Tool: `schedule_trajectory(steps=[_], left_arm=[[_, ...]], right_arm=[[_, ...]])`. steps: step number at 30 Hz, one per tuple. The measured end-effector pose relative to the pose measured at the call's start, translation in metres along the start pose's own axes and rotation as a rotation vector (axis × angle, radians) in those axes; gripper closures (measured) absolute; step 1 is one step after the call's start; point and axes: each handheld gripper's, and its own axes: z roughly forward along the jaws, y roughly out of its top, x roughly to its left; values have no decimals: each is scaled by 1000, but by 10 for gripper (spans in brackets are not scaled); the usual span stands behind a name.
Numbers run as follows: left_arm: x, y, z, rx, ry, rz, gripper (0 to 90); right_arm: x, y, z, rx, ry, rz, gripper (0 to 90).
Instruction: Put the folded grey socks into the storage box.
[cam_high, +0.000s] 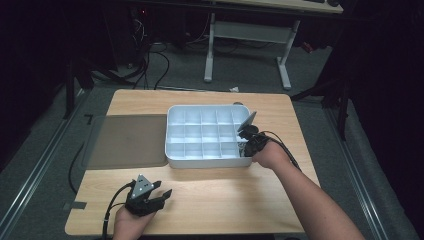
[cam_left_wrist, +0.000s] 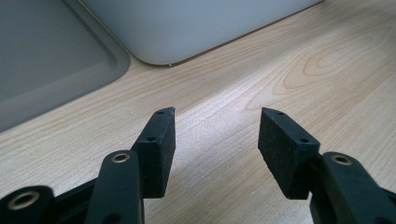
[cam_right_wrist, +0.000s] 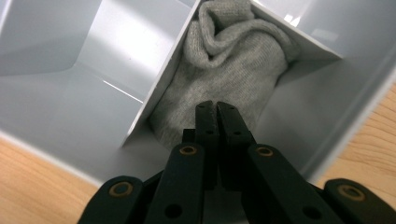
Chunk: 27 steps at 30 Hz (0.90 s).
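**A:** Dark room, wooden worktop (cam_high: 210, 197), white divided tray (cam_high: 172, 135) mid-worktop with a grey lid (cam_high: 127, 140) touching its left side. Status?

**B:** My right gripper (cam_right_wrist: 216, 106) is down in the compartment at the tray's front-right corner, jaws pressed together on the grey sock (cam_right_wrist: 224, 70) bunched there. I can't tell if any knit is actually caught between the pads. My left gripper (cam_left_wrist: 217, 128) is spread, empty, parked near the worktop's front-left edge.

**A:** Technique?

**B:** If I'm stuffing it: push straight down, stay off the divider (cam_right_wrist: 161, 88), tuck the raised end. If lifting: check the pinch first.

**A:** Orientation?

**B:** Crumpled. Long axis roughly runs away from my gripper toward the cell's far corner, folded end up there. Heel and toe not distinguishable.
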Motion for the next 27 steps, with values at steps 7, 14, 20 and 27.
schedule_trajectory(steps=[7, 14, 20, 27], left_arm=[[-1, 0, 0, 2, -4, 6, 468], [0, 0, 0, -2, -6, 1, 468], [1, 0, -1, -7, -8, -6, 468], [0, 0, -1, -6, -10, -5, 467]], right_arm=[[-2, 5, -24, -59, -2, 9, 871], [-5, 23, -20, -72, -42, 13, 898], [-1, 30, 7, -11, -68, -1, 900], [-1, 31, 7, -5, -68, 5, 900]])
